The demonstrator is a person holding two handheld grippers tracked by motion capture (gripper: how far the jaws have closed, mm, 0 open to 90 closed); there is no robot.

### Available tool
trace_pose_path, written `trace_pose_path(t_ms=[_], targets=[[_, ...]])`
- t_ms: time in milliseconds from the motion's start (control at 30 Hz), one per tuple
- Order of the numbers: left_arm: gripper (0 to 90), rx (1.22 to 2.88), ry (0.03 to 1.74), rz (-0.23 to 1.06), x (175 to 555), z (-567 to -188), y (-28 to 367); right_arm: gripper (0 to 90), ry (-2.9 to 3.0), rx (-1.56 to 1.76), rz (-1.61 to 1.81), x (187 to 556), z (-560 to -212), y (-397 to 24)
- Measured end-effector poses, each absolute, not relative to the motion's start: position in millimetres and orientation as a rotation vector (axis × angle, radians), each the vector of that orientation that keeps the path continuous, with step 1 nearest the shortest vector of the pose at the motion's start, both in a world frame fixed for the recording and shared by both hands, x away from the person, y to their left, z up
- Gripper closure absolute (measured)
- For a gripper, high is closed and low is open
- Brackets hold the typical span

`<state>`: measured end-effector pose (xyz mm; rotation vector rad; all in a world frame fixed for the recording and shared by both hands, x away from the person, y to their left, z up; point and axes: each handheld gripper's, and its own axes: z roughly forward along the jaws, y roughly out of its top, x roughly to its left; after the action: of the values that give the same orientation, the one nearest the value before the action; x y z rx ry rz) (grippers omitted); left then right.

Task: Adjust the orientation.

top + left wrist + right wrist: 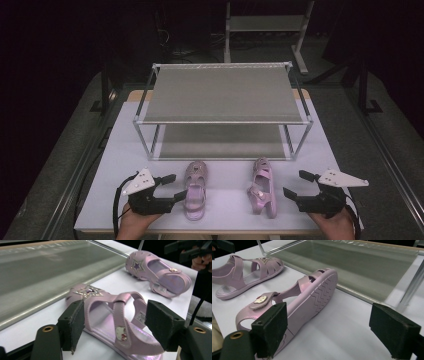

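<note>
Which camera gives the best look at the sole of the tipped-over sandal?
The right gripper view: the tipped sandal lies on its side there, its wavy tread facing the camera. The high view shows it small, from above. The left gripper view shows its insole side, far off.

We read this as a staged recording lab, not a home: a white table (125, 150) stands alone under bright light on grey carpet (65, 145), darkness all around, with a bare metal frame (300, 45) and loose cables (175, 50) at the far end.

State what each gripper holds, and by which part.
Nothing is held. The left gripper has its open jaws around the upright sandal's middle; the right gripper is open beside the tipped sandal.
</note>
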<state>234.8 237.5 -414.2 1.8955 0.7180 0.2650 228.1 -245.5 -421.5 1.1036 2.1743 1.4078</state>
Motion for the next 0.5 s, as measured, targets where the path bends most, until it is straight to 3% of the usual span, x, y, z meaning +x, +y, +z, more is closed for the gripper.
trace_pose_path(t_ms=[500], targets=[[49.6,1.947,0.783,0.214,236,-424,224,15.2,2.188,1.095,1.408,228,-421,-245]])
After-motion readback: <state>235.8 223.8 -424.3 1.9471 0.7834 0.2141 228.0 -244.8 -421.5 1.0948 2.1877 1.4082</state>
